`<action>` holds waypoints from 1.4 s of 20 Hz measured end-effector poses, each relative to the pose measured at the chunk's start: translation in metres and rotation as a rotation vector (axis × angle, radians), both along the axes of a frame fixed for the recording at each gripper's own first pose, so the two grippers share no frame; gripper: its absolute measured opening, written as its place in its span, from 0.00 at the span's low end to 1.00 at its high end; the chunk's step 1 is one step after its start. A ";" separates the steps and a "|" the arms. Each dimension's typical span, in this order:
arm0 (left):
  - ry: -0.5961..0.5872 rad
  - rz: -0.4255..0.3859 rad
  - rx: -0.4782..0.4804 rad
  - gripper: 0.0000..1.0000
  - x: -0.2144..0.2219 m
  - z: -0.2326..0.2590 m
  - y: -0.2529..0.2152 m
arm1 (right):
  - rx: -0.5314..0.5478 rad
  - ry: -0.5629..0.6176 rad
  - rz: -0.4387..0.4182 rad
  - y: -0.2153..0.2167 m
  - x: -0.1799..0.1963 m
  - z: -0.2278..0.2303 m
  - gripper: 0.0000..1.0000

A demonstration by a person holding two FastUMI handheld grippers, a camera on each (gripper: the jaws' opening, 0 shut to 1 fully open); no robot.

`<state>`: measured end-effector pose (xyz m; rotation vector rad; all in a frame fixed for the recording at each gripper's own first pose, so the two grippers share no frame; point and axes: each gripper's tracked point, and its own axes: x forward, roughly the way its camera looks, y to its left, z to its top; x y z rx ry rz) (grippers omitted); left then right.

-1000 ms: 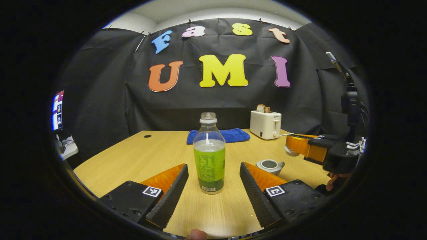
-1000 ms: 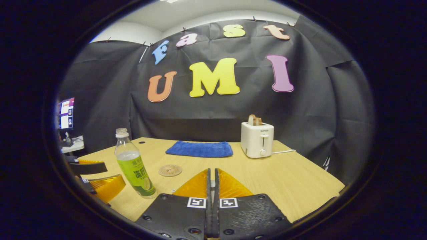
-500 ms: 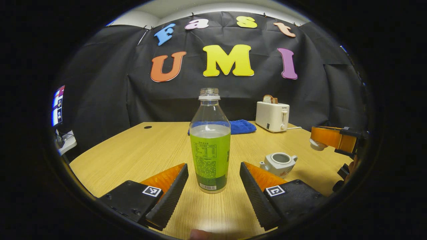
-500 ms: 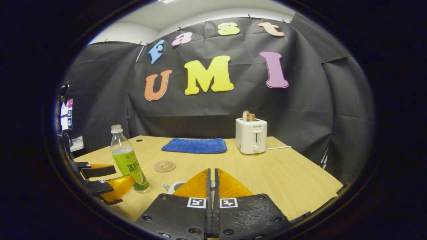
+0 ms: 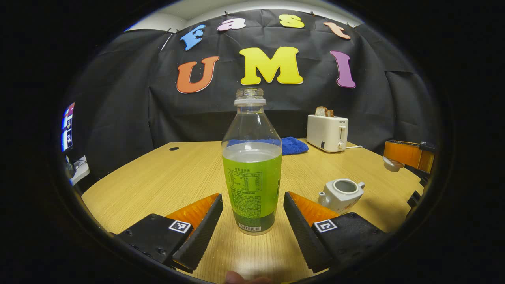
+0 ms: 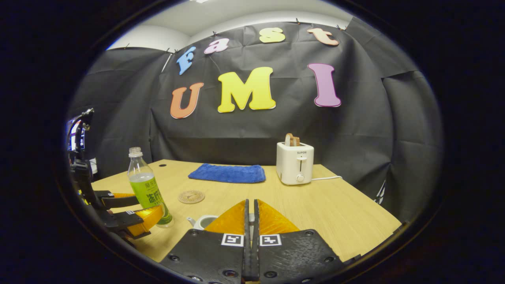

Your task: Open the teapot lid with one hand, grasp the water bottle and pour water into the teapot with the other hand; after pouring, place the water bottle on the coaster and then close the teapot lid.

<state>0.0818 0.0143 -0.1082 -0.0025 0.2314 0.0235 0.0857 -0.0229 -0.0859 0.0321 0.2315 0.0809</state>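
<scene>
Closer now, open left tongs (image 5: pixel 252 221) flank bottle (image 5: pixel 252 173); right tongs (image 6: pixel 250 221) pinch half-hidden lid (image 5: pixel 392 163).

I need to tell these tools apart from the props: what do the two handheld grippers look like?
The left gripper and right gripper are built alike: two wedge-shaped fingers ribbed on their inner faces, each on a black block fixed with screws and bearing a small square black-and-white marker. In the right gripper view, a black stalk rises behind the left one.

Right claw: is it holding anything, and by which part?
Yes: the right claw is shut on the teapot lid, apparently by its knob. The left claw is open, holding nothing.
</scene>
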 end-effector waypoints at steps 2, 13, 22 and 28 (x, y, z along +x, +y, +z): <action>0.005 -0.003 -0.002 0.97 0.001 -0.001 -0.001 | 0.000 0.002 -0.004 -0.003 0.001 -0.002 0.00; 0.046 0.008 0.037 0.77 0.002 -0.003 -0.002 | 0.017 -0.006 0.001 -0.015 -0.006 -0.001 0.00; 0.036 0.064 0.513 0.74 -0.010 0.048 0.023 | 0.063 -0.019 -0.005 -0.036 -0.013 0.000 0.00; 0.072 0.079 0.786 0.74 -0.018 0.068 0.036 | 0.088 -0.017 -0.014 -0.050 -0.014 -0.005 0.00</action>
